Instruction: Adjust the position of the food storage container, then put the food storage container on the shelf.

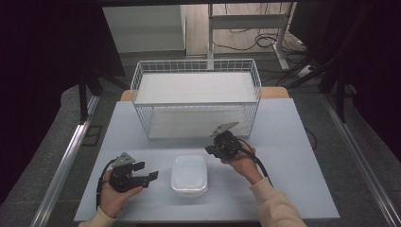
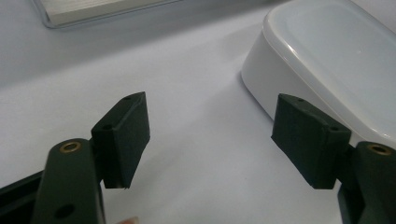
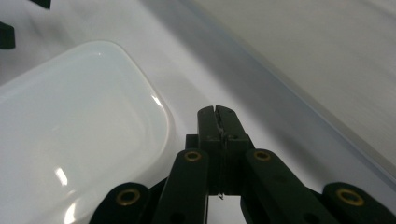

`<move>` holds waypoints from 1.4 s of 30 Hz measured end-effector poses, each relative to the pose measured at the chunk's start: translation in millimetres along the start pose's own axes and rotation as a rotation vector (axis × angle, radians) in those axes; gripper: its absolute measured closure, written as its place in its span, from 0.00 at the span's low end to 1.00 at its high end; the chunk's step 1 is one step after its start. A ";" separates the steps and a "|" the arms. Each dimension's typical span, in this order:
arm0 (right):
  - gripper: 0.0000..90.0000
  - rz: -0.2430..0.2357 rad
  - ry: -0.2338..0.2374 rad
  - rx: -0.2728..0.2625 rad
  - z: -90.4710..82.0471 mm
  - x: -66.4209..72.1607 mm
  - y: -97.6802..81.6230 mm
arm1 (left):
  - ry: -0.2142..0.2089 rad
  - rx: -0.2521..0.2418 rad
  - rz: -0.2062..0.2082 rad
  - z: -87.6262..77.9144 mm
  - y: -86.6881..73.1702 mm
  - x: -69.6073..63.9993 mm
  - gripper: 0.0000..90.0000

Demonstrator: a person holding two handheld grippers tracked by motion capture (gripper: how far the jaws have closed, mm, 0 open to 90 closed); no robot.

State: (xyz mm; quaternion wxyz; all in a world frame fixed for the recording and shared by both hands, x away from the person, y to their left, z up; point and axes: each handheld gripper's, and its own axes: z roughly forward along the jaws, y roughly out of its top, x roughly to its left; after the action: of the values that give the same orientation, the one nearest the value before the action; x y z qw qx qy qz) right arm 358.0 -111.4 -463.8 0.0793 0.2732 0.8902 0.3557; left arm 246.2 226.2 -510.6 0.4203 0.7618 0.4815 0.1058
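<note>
Box sits lidded on table, between my grippers. Left gripper gapes empty beside it; right gripper pinched closed, empty. Likely light, stiff, glossy plastic, slippery. Best hold: opposite side walls under lid rim.

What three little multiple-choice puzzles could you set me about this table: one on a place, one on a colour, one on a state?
1. Where is the white lidded box?
A in the basket
B on the table between the two tools
C on the floor

2. What colour is the wire basket?
A white
B red
C black

3. How does the right tool stand?
A wide open
B shut, empty
C shut on the box

Answers: 1 B, it sits between the left tool and the right one; 2 A, white wires; 3 B, its jaws meet, nothing between.
</note>
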 end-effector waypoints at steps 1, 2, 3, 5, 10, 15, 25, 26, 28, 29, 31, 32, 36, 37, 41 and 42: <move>1.00 0.009 -0.006 -0.008 -4.5 0.3 -2.5 | 0.000 0.000 0.000 -0.1 0.0 -0.1 0.30; 1.00 0.020 -0.012 -0.022 -10.3 0.7 -6.5 | 0.000 -0.001 -0.001 -0.3 0.1 0.0 0.30; 0.99 0.031 -0.020 -0.036 -16.2 1.1 -11.0 | 0.000 0.000 -0.002 -0.6 0.2 0.2 0.30; 0.88 0.061 -0.033 -0.064 -27.8 2.4 -20.6 | 0.001 -0.001 -0.004 -0.5 0.3 0.5 0.30; 0.52 0.153 -0.057 -0.144 -44.2 9.1 -38.2 | -0.001 -0.007 -0.011 -0.8 0.8 0.1 0.30; 0.37 0.181 -0.050 -0.172 -43.4 19.9 -44.0 | -0.008 -0.012 -0.016 -1.8 1.2 -0.2 0.30; 0.32 0.215 0.005 -0.169 -40.0 23.0 -42.7 | -0.019 -0.052 -0.044 -14.8 10.7 1.5 0.30; 0.32 0.221 0.005 -0.170 -40.8 22.7 -42.3 | -0.022 -0.060 -0.046 -17.7 13.6 -0.3 0.30; 0.33 0.228 0.011 -0.177 -43.0 22.4 -41.8 | -0.024 -0.063 -0.051 -18.8 16.7 -2.4 0.30; 0.33 0.231 0.013 -0.179 -44.2 22.3 -41.6 | -0.025 -0.063 -0.053 -18.6 18.1 -3.3 0.30; 0.33 0.242 0.014 -0.184 -46.0 22.1 -41.5 | -0.034 -0.057 -0.066 -16.9 20.9 -5.6 0.31; 0.33 0.246 0.016 -0.185 -46.7 22.1 -41.5 | -0.038 -0.052 -0.071 -15.7 22.4 -6.7 0.31; 0.33 0.258 0.026 -0.180 -47.4 25.1 -41.1 | -0.064 -0.036 -0.106 -13.3 31.2 -10.9 0.31; 0.33 0.262 0.029 -0.180 -46.5 26.5 -40.5 | -0.086 -0.029 -0.120 -13.6 34.2 -11.0 0.31; 0.32 0.276 0.029 -0.168 -39.4 32.6 -36.4 | -0.110 -0.035 -0.166 -18.4 47.5 -14.1 0.31; 0.32 0.277 0.032 -0.168 -38.1 33.6 -34.8 | -0.109 -0.036 -0.164 -19.0 50.1 -15.7 0.31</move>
State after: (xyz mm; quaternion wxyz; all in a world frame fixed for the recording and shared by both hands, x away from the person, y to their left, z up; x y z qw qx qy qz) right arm 302.1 -136.5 -457.7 0.0378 0.3800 0.8124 0.4407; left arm 259.7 214.4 -457.7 0.4669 0.7168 0.5165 0.0380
